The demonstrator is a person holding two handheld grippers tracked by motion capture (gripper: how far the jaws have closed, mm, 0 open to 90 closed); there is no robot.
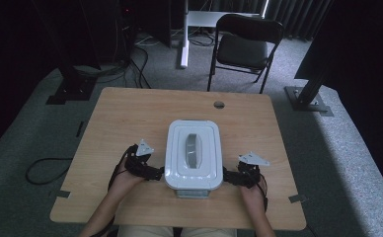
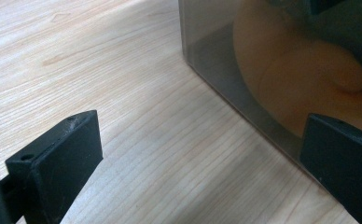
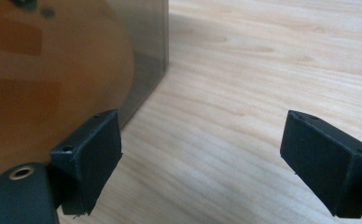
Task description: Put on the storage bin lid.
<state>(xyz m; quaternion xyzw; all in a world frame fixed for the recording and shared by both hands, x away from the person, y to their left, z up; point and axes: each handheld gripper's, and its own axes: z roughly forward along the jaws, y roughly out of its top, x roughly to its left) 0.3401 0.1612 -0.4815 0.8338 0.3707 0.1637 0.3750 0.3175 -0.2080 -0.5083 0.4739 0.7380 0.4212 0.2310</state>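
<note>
White plastic made up the lid of the one storage box (image 1: 193,154), with a grey handle (image 1: 193,150) running along its middle, and the box sat near the centre of the wooden table (image 1: 130,113), toward your near edge. Its long axis ran from near to far, so the two long walls faced left and right, one toward each of your hands. Your left gripper (image 1: 152,172) sat just beside the near-left corner and your right gripper (image 1: 231,177) just beside the near-right corner, both about equally close. In the left gripper view the smoky translucent wall (image 2: 244,60) lay to the right of the spread jaws; in the right gripper view it (image 3: 146,42) lay to their left. Both pairs of jaws stood wide apart with only bare table between them, gripping nothing. Beyond the table stood one black folding chair (image 1: 244,47). Any squeeze of the box would, I judge, have needed both grippers pressing inward.
</note>
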